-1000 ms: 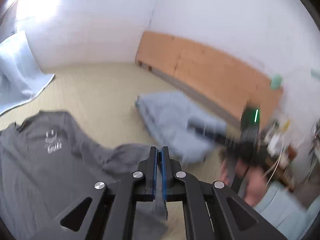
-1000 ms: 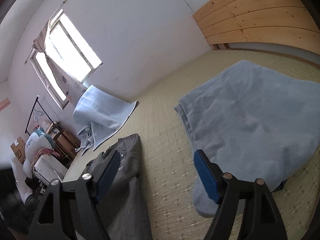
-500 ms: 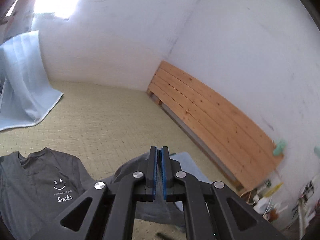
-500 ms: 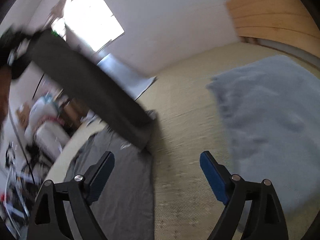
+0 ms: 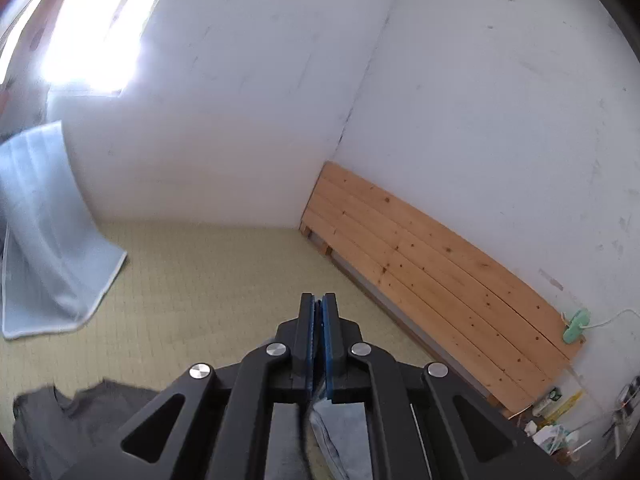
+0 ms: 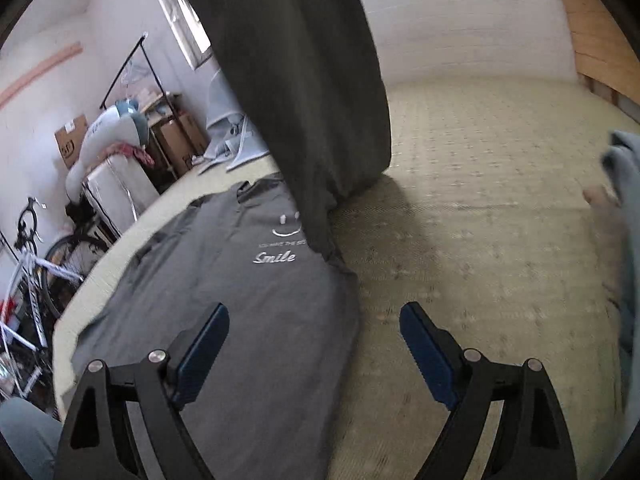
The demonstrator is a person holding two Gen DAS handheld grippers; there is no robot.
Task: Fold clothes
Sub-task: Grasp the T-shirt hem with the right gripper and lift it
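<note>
Here the left tool [image 5: 319, 344] is clenched on a raised edge of the grey T-shirt [image 6: 224, 280], which otherwise lies flat on the floor mat [image 6: 480, 216] beneath the right tool [image 6: 314, 344], whose fingers gape apart, empty.

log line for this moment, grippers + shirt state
left gripper: shut on sleeve, lifted | right gripper: open, above grey t-shirt | floor mat

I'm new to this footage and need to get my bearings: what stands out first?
A dark grey T-shirt with a white smiley and "Smile" lies on the straw-coloured mat, one side lifted into a tall hanging fold. The left gripper is shut on that cloth; the right gripper hovers open above the shirt. Wooden boards lean against the white wall.
</note>
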